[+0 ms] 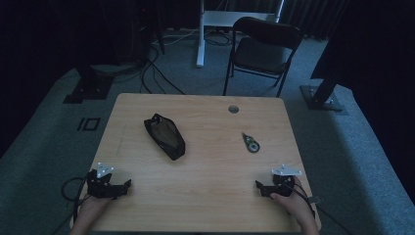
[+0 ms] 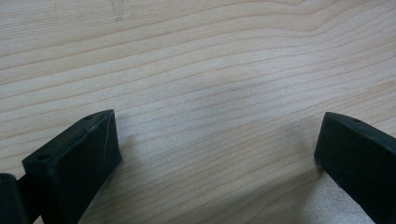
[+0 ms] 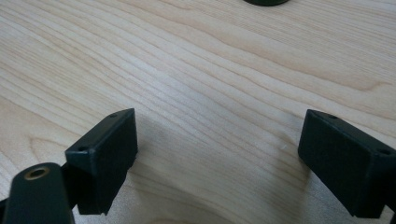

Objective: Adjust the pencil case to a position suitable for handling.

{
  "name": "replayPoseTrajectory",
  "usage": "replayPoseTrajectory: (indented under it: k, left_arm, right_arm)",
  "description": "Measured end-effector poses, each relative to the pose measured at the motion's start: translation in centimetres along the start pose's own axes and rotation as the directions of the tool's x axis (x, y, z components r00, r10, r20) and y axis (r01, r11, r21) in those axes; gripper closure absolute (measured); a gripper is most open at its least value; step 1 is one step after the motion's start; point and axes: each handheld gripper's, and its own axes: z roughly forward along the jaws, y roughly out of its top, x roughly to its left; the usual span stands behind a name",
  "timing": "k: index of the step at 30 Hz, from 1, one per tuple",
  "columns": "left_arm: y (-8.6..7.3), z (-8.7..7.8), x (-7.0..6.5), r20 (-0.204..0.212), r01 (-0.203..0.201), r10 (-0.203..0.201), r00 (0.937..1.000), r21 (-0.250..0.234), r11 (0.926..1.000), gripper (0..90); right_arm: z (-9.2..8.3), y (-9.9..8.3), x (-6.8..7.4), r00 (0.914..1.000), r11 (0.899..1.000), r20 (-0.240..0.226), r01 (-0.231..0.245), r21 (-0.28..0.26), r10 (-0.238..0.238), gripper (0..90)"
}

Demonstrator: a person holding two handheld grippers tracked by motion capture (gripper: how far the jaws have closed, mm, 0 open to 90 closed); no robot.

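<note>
Pale wood-grain surface point(image 1: 205, 196), rectangular, with a round grommet hole point(image 1: 233, 109) near the far edge. Left claw point(image 1: 128, 185) rests at the near left corner, jaws wide, bare wood between them. Right claw point(image 1: 258, 186) rests at the near right corner, jaws wide, nothing held.

Black pouch point(image 1: 165, 136), soft, elongated, lies diagonally left of centre, well apart from both claws. Small dark teardrop-shaped dispenser point(image 1: 251, 143) lies right of centre, nearer the right claw; bare wood between them.

Beyond the surface: black folding chair point(image 1: 264, 49), grey carpet, loose cables.
</note>
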Motion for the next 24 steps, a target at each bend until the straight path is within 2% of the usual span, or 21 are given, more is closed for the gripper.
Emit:
replayPoseTrajectory:
  k: [17, 19, 24]
  left_arm:
    - [0.01, 0.01, -0.01, 0.0, 0.001, -0.001, 1.0, -0.001, 1.0, 0.2]
    - [0.01, 0.0, 0.0, 0.0, 0.0, 0.0, 1.0, 0.0, 1.0, 0.2]
    - [0.01, 0.0, 0.0, 0.0, 0.0, 0.0, 1.0, 0.0, 1.0, 0.2]
  right_arm:
    - [0.01, 0.14, 0.36, 1.0, 1.0, 0.004, 0.0, -0.02, 0.0, 16.0]
    - [0.05, 0.19, 0.52, 0.9998, 1.0, -0.018, 0.005, -0.027, -0.005, 15.9]
    - [0.13, 0.52, 0.79, 0.9998, 1.0, -0.02, 0.005, -0.025, -0.006, 19.3]
